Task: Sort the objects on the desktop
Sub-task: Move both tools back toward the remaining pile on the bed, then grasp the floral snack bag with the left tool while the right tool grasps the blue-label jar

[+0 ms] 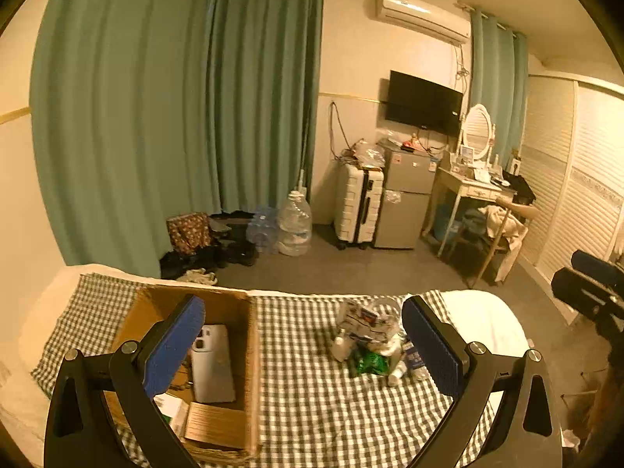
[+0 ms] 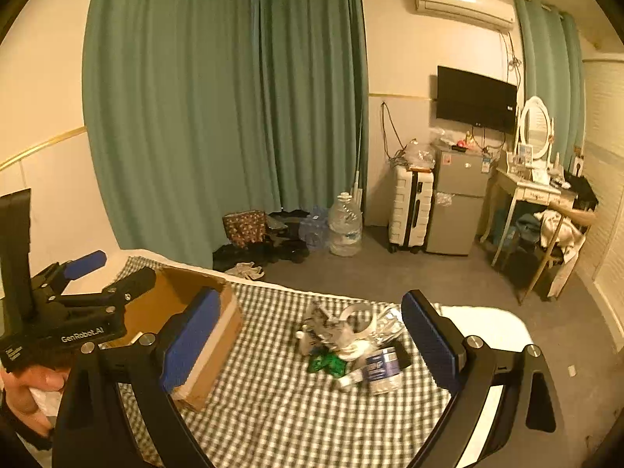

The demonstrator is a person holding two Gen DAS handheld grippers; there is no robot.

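Both claws, left gripper (image 1: 303, 345) and right gripper (image 2: 312, 345), gape wide and empty above the checked cloth (image 1: 312, 409); the cardboard box (image 1: 249, 351) sits at its left edge, with what looks like a phone (image 1: 212, 362) inside.

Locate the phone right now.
In the left wrist view the white phone lies flat inside the cardboard box on the checked cloth, just behind the left gripper's blue left finger pad.
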